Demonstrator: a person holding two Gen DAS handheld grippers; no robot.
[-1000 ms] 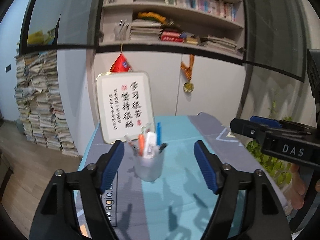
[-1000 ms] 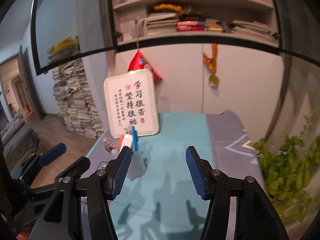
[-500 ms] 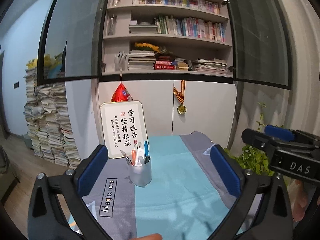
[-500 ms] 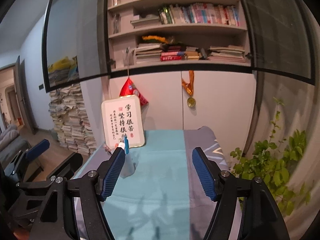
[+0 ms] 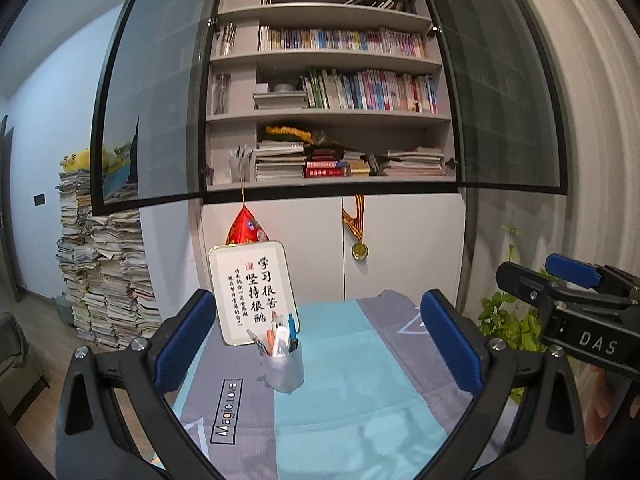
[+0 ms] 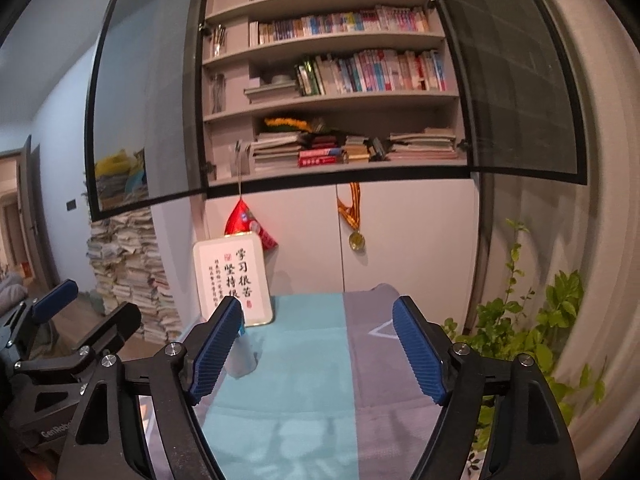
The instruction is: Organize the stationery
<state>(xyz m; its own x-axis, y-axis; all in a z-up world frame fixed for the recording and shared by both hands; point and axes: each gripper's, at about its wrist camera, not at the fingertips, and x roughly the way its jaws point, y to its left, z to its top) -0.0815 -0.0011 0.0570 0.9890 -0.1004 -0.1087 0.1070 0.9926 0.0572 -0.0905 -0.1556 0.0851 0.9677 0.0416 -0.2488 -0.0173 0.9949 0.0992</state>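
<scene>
The pen cup (image 5: 283, 368) stood on the tablecloth (image 5: 352, 392) by the framed calligraphy (image 5: 251, 292), pens upright inside — I judged the tidying done. My left gripper (image 5: 318, 340) gaped empty; my right gripper (image 6: 318, 350) was opening on nothing, so I'd clear both slowly — no nudging the cup.
</scene>
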